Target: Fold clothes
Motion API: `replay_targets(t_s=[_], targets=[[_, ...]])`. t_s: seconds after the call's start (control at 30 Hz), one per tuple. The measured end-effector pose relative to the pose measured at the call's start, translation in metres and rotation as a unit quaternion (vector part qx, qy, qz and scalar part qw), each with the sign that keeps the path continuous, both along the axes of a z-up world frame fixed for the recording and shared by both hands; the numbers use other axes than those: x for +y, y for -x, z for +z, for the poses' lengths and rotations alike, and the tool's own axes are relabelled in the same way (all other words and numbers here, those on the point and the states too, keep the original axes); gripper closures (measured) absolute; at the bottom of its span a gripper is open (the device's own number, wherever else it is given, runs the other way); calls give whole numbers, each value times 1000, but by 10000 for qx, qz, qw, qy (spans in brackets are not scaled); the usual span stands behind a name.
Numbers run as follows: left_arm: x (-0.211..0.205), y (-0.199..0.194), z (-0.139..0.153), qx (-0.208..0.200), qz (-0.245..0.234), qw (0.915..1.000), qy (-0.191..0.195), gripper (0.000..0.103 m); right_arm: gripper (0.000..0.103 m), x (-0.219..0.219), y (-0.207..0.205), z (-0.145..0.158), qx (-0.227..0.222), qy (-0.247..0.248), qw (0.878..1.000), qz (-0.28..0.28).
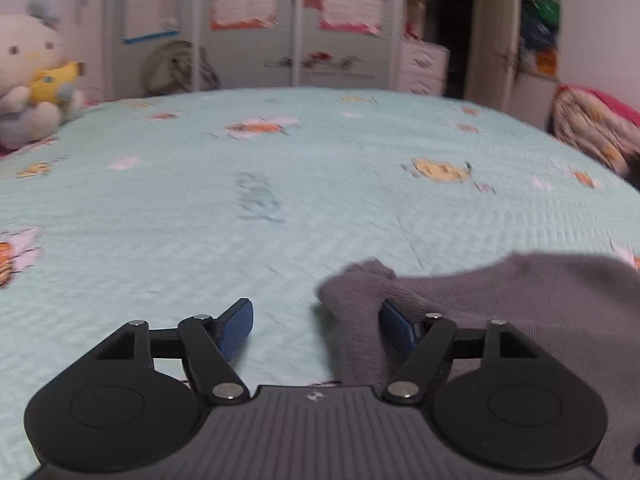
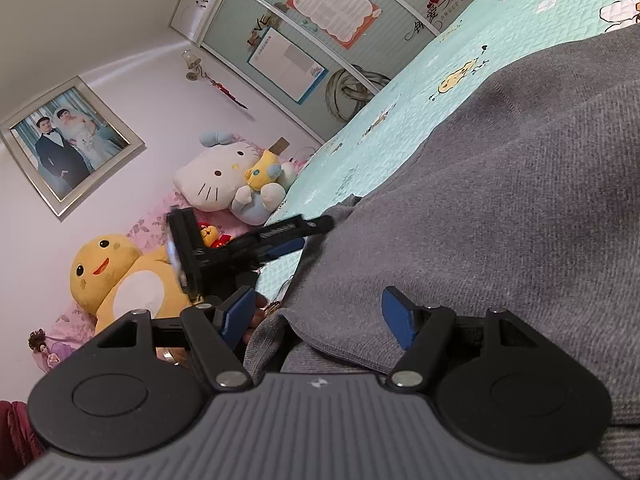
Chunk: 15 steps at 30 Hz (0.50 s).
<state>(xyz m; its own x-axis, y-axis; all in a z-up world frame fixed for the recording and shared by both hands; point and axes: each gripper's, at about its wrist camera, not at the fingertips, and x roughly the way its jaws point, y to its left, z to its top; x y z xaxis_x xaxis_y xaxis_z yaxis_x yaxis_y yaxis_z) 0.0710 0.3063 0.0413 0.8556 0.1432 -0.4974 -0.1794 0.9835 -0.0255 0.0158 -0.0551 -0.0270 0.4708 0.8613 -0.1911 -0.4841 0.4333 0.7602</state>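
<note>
Grey knitted clothing (image 2: 500, 200) was spread on the bed (image 1: 280, 200), which was covered by a light green quilted sheet with small cartoon prints. In the left wrist view, one end of the garment (image 1: 520, 300) was seen at the lower right, with a cuff-like part lying between the fingers. The left gripper (image 1: 316, 330) was held wide, its right pad just beside the fabric, and nothing was pinched. The right gripper (image 2: 318, 316) was also held wide, over a folded edge of the garment, without a clear grip. A white cat plush (image 2: 224, 180) and a yellow duck plush (image 2: 120, 280) were placed beyond the bed.
</note>
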Motion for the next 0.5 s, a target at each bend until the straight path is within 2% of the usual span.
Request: replay_targets(t_s=[0.03,0.07,0.1,0.17,0.2,0.23,0.27,0.3,0.33,0.47,0.5], targets=[[-2,7,7,-156,110,9998,-44,44,33,1,0,0,-2,6,10000,0],[-5,14,14,-353,7,9994,21,48,33,1,1,0,-5,12,10000,0],[-9,14,17,-368,-275,9987,203,57,33,2,1,0,-8,17,10000,1],[-16,6,15,-139,-811,9950,565,74,32,3,2,0,-13,26,10000,5],[-20,-4,7,145,-880,9941,612,80,32,4,2,0,-11,20,10000,8],[-20,-16,-7,487,-852,9932,619,82,32,4,2,0,-7,11,10000,11],[-17,-19,-17,452,-811,9937,633,83,32,4,2,-1,-2,1,10000,15],[-16,-18,-20,332,-748,9949,596,88,32,4,2,-1,5,-7,10000,23],[-20,-18,-20,311,-723,9958,465,88,32,4,1,-1,8,-10,10000,31],[-42,-17,-13,486,-787,9949,-394,88,32,5,1,-1,11,21,10000,39],[-43,-16,-9,542,-732,9949,-427,87,32,5,0,0,12,23,10000,46]])
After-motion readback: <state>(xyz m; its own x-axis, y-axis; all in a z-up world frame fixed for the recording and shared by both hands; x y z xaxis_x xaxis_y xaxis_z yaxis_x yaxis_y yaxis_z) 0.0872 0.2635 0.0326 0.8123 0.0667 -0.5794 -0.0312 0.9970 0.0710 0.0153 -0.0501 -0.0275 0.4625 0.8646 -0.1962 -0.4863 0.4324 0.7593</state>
